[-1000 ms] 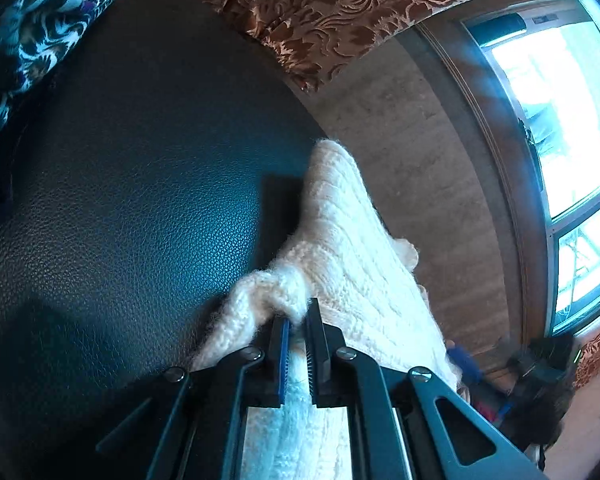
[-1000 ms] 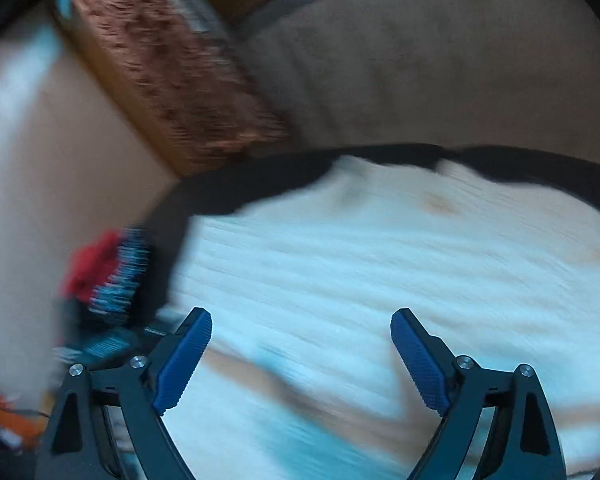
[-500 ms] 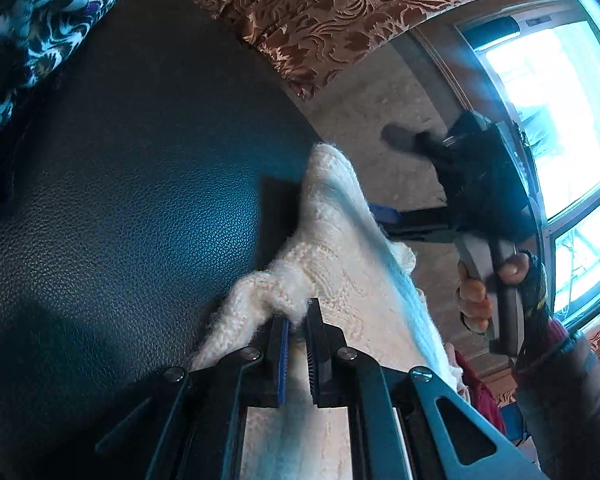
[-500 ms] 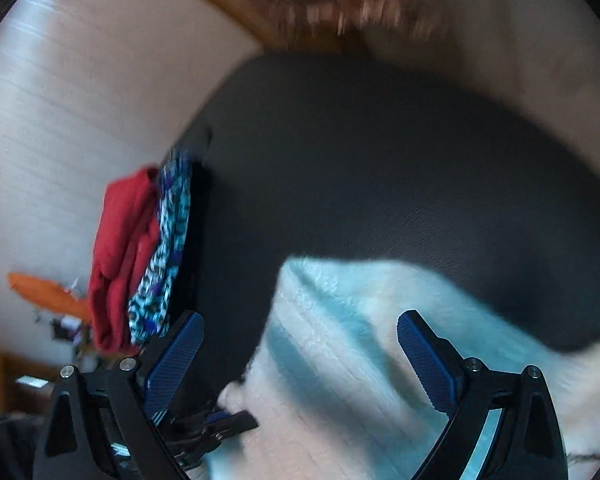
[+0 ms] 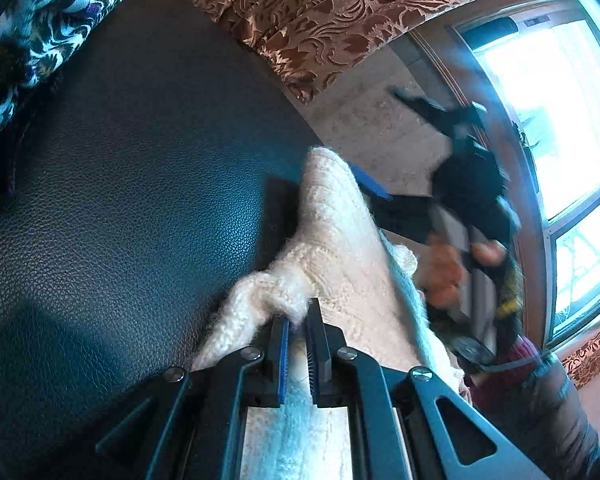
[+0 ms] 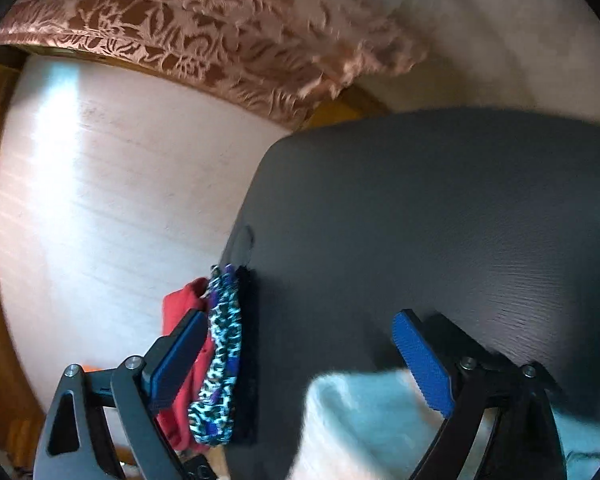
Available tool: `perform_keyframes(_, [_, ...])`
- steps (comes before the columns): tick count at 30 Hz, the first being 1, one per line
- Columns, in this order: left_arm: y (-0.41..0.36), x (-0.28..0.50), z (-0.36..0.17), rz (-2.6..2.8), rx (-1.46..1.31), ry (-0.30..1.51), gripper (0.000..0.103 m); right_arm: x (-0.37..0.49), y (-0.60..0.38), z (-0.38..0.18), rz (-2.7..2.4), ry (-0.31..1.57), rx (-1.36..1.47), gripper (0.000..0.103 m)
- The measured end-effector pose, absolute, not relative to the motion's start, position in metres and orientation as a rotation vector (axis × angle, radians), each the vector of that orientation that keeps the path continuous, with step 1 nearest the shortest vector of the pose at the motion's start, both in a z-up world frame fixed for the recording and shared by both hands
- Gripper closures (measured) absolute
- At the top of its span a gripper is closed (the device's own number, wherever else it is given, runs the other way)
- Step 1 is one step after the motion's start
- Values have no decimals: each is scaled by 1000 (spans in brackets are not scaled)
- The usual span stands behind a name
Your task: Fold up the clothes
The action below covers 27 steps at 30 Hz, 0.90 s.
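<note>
A cream knit sweater [image 5: 340,248] lies on the dark leather surface [image 5: 140,200], part of it hanging over the right edge. My left gripper [image 5: 298,320] is shut on a bunched fold of the sweater near its close end. My right gripper [image 6: 300,360] is open, with its blue pads [image 6: 420,364] wide apart and nothing between them. It hovers over the sweater's far corner [image 6: 360,420]. In the left wrist view a person's hand [image 5: 440,276] holds that right gripper [image 5: 380,132] beside the sweater's far tip.
A pile of clothes, red and blue-patterned [image 6: 220,352], lies at the surface's left edge and appears again as a patterned cloth [image 5: 32,20]. A brown patterned curtain [image 5: 340,12] hangs behind. A bright window [image 5: 560,100] is on the right. Pale floor [image 6: 120,200] surrounds the surface.
My right gripper swung from above the sweater's middle to its far corner and now faces the clothes pile. It came into the left wrist view. The left gripper kept still and kept its hold.
</note>
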<state>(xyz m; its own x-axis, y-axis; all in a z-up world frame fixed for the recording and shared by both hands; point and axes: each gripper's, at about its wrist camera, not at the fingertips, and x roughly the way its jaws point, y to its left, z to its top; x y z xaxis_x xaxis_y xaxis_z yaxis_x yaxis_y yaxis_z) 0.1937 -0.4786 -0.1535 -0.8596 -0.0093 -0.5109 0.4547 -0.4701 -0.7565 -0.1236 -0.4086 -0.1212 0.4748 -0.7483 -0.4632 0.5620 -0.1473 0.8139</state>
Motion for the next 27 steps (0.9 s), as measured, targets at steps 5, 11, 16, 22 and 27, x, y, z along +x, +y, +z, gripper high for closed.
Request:
perform_keyframes(5, [-480,194,-153,-2389,638,1448,95,-102,-356,-88,-1145,-93,1206,6])
perform_keyframes(11, [-478,191,-150,-2385,651,1420,95,-71,-353,-126,-1093,39,1289,7])
perform_keyframes(16, [-481,183,-149,-2380,663,1401,95,-69,-365,-134,-1327,54,1209,17])
perform_keyframes(22, [-482,184,-138,-2383,729,1392,88,-57,-321,-108,-1442,78,1148,15])
perform_keyframes(27, [-474,188,-96,-2479,692,1215,87,-70,-227,-94,-1690,64,1092,7])
